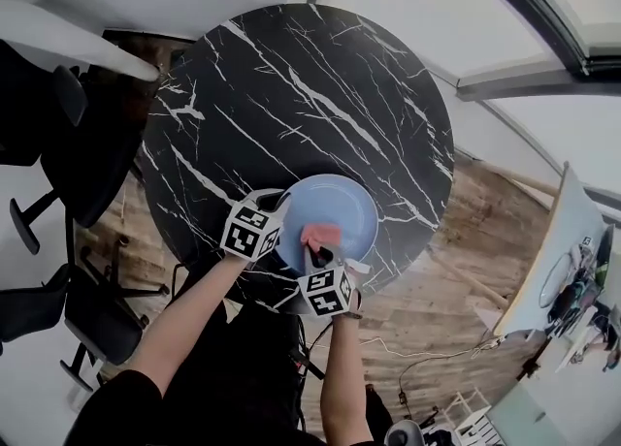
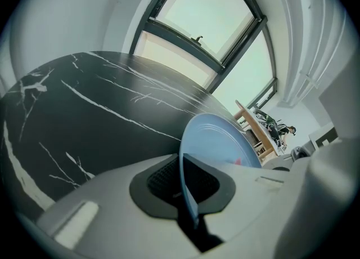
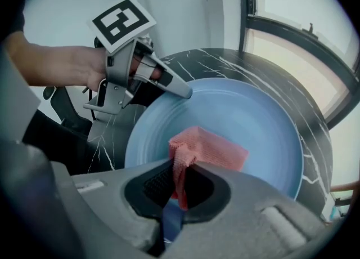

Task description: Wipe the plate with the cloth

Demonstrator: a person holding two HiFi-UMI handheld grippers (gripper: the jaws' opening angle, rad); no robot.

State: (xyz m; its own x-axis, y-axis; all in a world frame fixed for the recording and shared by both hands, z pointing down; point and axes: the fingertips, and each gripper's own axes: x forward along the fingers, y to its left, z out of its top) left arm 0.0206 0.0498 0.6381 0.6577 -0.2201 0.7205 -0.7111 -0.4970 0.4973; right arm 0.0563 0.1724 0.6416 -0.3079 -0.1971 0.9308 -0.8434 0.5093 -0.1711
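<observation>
A light blue plate (image 1: 344, 207) rests near the front edge of the round black marble table (image 1: 310, 85). My left gripper (image 1: 279, 206) is shut on the plate's left rim; in the left gripper view the rim (image 2: 184, 179) runs edge-on between the jaws. My right gripper (image 1: 315, 258) is shut on a pink cloth (image 1: 320, 235), which lies on the near part of the plate. In the right gripper view the cloth (image 3: 209, 148) hangs from the jaws and spreads over the plate (image 3: 253, 111), with the left gripper (image 3: 187, 91) clamped on the far-left rim.
Black office chairs (image 1: 68, 153) stand left of the table on the wood floor (image 1: 437, 308). A white table (image 1: 558, 260) with small items is at the right. Large windows (image 2: 202, 16) rise behind the marble table.
</observation>
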